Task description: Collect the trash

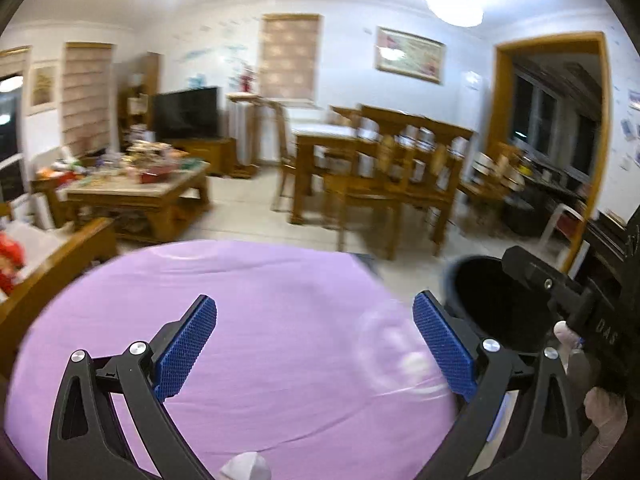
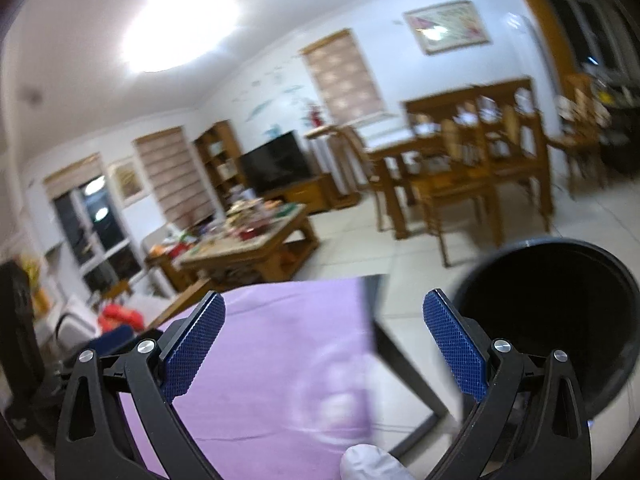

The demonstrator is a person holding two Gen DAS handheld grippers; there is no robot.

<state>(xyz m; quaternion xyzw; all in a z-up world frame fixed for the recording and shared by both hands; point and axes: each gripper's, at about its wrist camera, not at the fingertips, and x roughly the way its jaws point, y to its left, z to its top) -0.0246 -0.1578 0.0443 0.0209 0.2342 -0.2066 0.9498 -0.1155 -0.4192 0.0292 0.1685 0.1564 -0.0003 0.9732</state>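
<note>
Both my grippers, left and right, gape wide, empty, over purple cloth. Black bin stands right, beside the table; no clear trash shows, so I should search slowly.

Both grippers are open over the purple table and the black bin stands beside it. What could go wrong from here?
1. A faint, blurred clear item lies near the purple table's edge; a hand-held gripper could nudge it off.
2. The left hand-held gripper and right hand-held gripper are close together and might collide.
3. The black bin could be bumped.
</note>
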